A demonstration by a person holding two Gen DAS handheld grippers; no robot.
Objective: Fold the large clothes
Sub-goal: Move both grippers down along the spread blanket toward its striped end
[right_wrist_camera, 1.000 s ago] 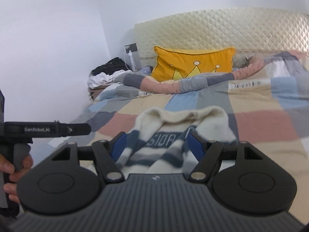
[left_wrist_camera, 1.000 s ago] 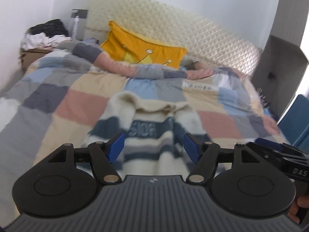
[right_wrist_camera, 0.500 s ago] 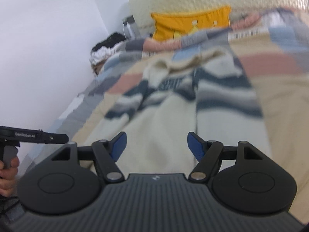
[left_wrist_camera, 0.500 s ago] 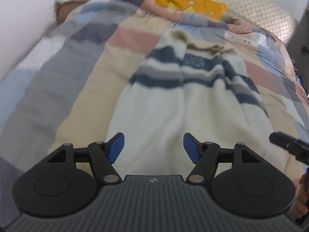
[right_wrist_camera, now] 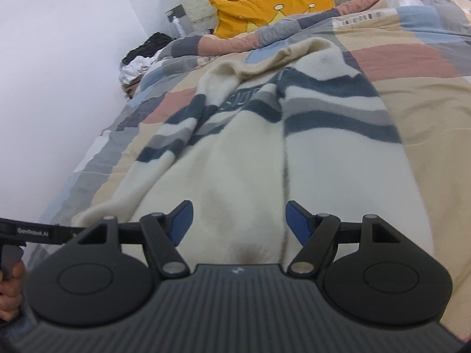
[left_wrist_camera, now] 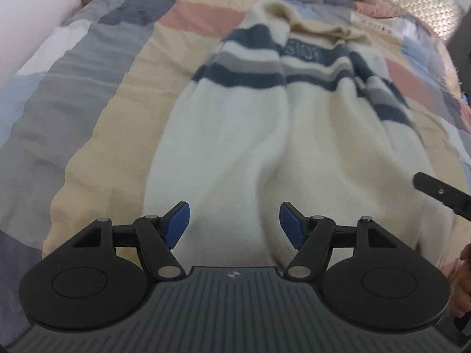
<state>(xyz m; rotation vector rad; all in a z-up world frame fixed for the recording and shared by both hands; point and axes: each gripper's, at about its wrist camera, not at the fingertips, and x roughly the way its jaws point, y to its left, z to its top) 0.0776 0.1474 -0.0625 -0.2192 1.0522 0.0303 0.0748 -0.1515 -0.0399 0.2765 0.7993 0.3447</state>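
Cream sweater with navy and grey chest stripes lies flat on the bed's patchwork quilt. It fills the centre of both wrist views, collar toward the top of the frame and hem at the bottom edge, just beyond the claws. Both sleeves appear already laid inward along the body, leaving a long narrow shape; a seam-like crease runs down the middle.

Left claw: jaws apart, nothing between the blue pads, cream fabric visible through the gap. Right claw: jaws apart too, empty, over the lower body of the garment. In the left view the right tool shows as a black bar at the right edge.

Handling judgement: thick, fuzzy knit, soft and limp, probably moderately heavy for a garment. It will sag and drape when lifted, and layers may slip over each other. It is not fragile. Best hold looks to be the two hem corners, one per claw, pinching all layers together so that the folded sleeves come along.

Writing: a dark band across the chest carries lettering, too blurred to read with confidence. The left tool's arm, lower left of the right view, reads "GenRobot.AI". A white strip on the quilt, upper right, bears print that is not legible. A yellow cushion with a crown motif sits at the headboard.
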